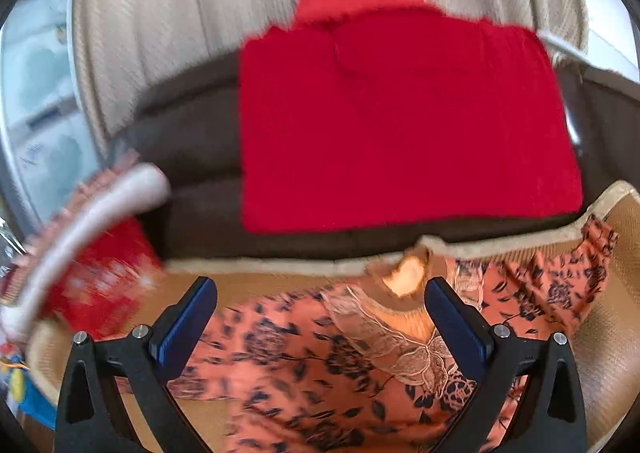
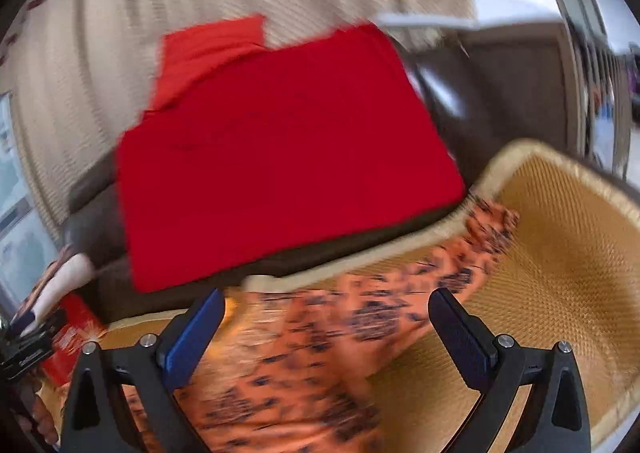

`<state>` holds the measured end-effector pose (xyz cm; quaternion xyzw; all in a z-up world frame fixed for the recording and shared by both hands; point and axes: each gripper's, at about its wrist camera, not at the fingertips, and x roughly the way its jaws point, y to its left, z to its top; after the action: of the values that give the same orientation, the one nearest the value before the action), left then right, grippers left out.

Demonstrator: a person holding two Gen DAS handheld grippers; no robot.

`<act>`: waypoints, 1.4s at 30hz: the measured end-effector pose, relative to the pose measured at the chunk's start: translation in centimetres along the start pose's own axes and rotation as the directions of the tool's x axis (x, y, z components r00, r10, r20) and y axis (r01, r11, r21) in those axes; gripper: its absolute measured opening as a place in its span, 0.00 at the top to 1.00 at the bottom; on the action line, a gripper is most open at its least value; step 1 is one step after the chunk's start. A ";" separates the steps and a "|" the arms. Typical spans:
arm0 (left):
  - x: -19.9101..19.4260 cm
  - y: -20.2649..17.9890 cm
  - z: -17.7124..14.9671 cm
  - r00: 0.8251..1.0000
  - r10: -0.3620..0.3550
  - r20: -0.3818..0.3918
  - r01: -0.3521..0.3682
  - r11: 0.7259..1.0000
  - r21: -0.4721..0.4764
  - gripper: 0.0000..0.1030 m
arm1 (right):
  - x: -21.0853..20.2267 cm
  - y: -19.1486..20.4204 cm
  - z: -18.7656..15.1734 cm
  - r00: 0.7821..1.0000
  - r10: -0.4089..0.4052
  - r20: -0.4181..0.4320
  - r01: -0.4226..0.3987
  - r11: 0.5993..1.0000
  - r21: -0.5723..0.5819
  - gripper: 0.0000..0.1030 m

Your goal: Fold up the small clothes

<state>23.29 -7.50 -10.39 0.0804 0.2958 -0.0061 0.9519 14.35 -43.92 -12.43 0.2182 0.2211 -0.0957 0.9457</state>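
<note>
Directly under both jaws: floral blouse (image 1: 320, 365) spread on woven mat (image 2: 560, 253), long axis toward mat's far right corner. Left gripper (image 1: 320, 317) over neckline, nearer; right gripper (image 2: 326, 327) over sleeve side. Both wide open, empty. Red folded garment (image 1: 400, 125) beyond mat's far edge.

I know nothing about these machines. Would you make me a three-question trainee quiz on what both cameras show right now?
1. True or false: the left tongs grip the orange floral-print garment.
2. Where does the folded bright red garment lie? A) inside the woven tan basket B) on the dark brown cushion C) between the right tongs
3. Fill in: the floral garment lies in the ____.

Key: 1 false, both tongs stand open and empty; 2 B; 3 basket.
</note>
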 end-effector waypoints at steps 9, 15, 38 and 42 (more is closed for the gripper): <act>11.3 -1.7 -4.3 0.993 -0.012 -0.114 0.012 1.000 0.001 0.00 | 11.4 -22.3 0.4 0.993 -0.052 -0.103 0.101 0.814 0.572 0.03; 12.2 -2.5 -4.9 0.997 -0.023 -0.074 0.025 0.999 0.031 0.00 | 17.5 -23.6 3.4 0.971 -0.170 -0.166 0.233 0.823 0.518 0.07; 10.3 11.7 -3.4 0.978 0.181 -0.103 -0.199 0.958 -0.207 0.00 | 15.5 6.8 -2.3 0.952 0.199 -0.232 -0.210 0.977 -0.022 0.87; 9.6 14.9 -4.8 0.979 0.149 -0.139 -0.184 0.940 -0.288 0.00 | 19.2 11.9 -9.7 0.814 0.333 -0.475 -0.355 0.934 0.046 0.80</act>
<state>29.42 8.28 -17.51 -0.0398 0.3399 0.1241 0.9314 30.99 -30.56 -24.69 0.2498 0.4052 0.1382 0.8685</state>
